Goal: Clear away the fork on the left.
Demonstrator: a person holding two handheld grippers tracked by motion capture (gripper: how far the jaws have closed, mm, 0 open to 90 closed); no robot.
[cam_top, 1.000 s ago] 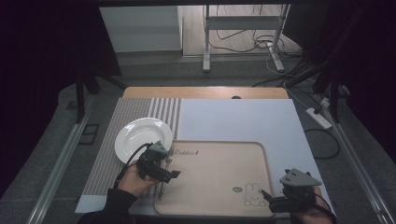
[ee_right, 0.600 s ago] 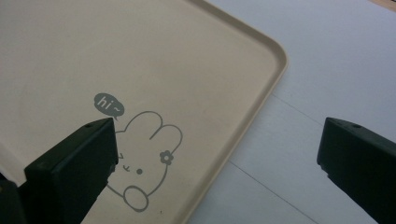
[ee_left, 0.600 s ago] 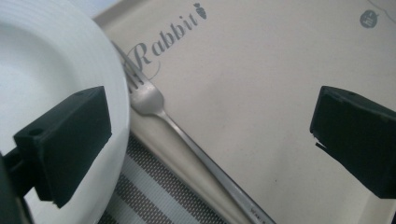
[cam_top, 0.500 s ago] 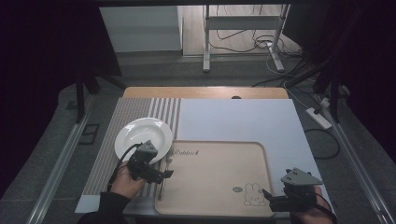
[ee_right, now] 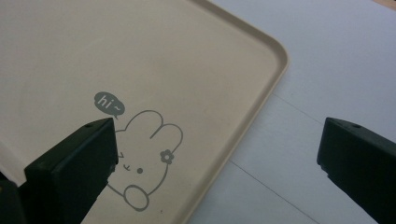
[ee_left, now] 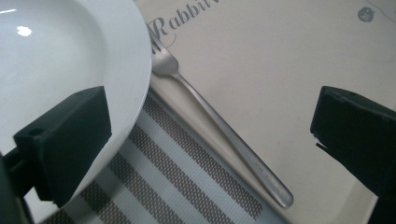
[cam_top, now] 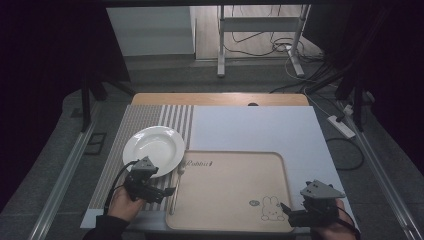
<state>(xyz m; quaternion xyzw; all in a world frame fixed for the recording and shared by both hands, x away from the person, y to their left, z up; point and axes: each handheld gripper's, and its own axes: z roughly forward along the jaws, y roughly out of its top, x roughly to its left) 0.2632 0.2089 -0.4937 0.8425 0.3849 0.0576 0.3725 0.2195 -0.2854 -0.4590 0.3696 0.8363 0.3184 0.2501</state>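
A metal fork (cam_top: pixel 176 191) lies along the left rim of the beige tray (cam_top: pixel 230 200), its tines by the "Rabbit" lettering. A white plate (cam_top: pixel 154 149) sits on the striped mat, touching the tray's top-left corner. My left gripper (cam_top: pixel 169 191) is open just left of the fork, holding nothing. In the left gripper view the fork (ee_left: pixel 219 126) lies between the open jaws of my left gripper (ee_left: pixel 212 133), with the plate (ee_left: pixel 60 56) at the left. My right gripper (cam_top: pixel 286 212) is open at the tray's front right corner, over the rabbit drawing (ee_right: pixel 144 154).
The striped mat (cam_top: pixel 145 120) covers the table's left part and a white mat (cam_top: pixel 260 127) the right. Black cables trail from both grippers. The table's front edge is close under both hands. Beyond the table are a metal stand and floor cables.
My left gripper has drawn back to the left, off the tray, and the fork now lies free on the tray's left rim. The right gripper has not moved.
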